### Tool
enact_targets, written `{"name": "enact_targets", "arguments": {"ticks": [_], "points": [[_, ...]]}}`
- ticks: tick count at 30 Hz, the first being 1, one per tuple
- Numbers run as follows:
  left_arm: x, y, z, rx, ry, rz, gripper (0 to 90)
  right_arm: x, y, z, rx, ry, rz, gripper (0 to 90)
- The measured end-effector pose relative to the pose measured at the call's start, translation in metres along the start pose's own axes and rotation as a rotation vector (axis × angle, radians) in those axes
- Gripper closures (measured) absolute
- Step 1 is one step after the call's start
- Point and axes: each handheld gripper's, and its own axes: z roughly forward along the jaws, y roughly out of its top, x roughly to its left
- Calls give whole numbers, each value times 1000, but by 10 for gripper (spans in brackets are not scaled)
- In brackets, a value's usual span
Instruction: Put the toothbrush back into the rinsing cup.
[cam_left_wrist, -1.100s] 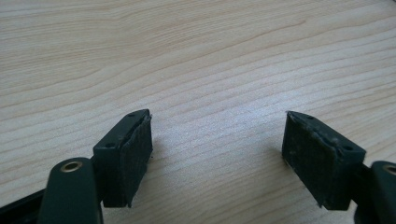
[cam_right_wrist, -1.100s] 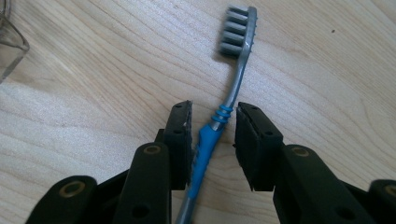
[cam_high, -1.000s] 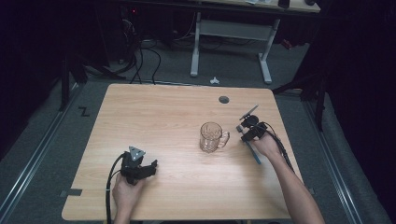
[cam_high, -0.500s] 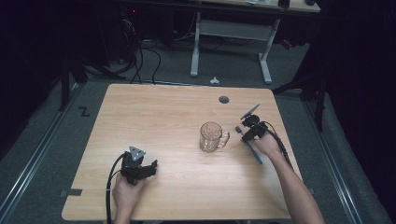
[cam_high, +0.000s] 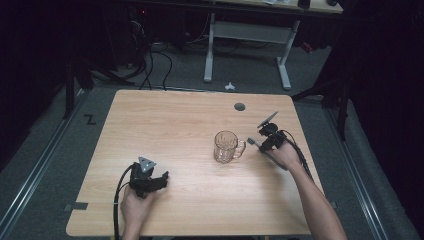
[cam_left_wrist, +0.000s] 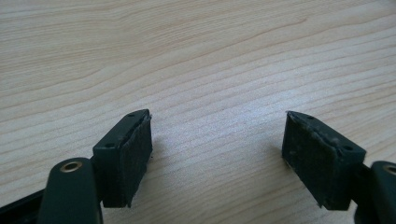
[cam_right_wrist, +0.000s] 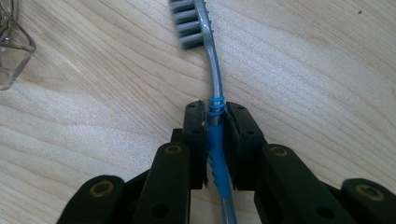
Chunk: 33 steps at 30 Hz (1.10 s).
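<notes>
A clear glass mug (cam_high: 226, 146) stands upright right of the table's middle, its handle towards the right. My right gripper (cam_high: 263, 145) is just right of that handle, shut on a grey and blue toothbrush (cam_right_wrist: 212, 100). The brush's grey bristle head (cam_right_wrist: 189, 23) points forward past the jaws, close over the wood, and the mug's edge (cam_right_wrist: 11, 46) shows at the far left of the right gripper view. My left gripper (cam_high: 159, 181) rests near the table's front left, open, with nothing but bare wood between its pads (cam_left_wrist: 130, 154).
The wooden table (cam_high: 165, 125) has a round cable hole (cam_high: 239, 106) near its far edge. Beyond the table stand a white desk frame (cam_high: 250, 35) and cables on the grey floor. Cables trail from both grippers towards the person.
The right gripper with the toothbrush has shifted slightly towards the mug's handle. The left gripper has stayed put.
</notes>
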Motion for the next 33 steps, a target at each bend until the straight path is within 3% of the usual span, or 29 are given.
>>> {"name": "enact_targets", "arguments": {"ticks": [10,17,19,21,33], "points": [[0,0,0,0,0,0,250,4,-2,-2,-12,-11,-11,798],[0,0,0,0,0,0,249,8,-3,-15,-81,1,-35,799],[0,0,0,0,0,0,249,9,-4,-19,-99,16,-18,799],[0,0,0,0,0,0,249,8,-5,-23,-123,25,-35,799],[0,0,0,0,0,0,249,13,-12,-42,-213,58,-31,800]]}}
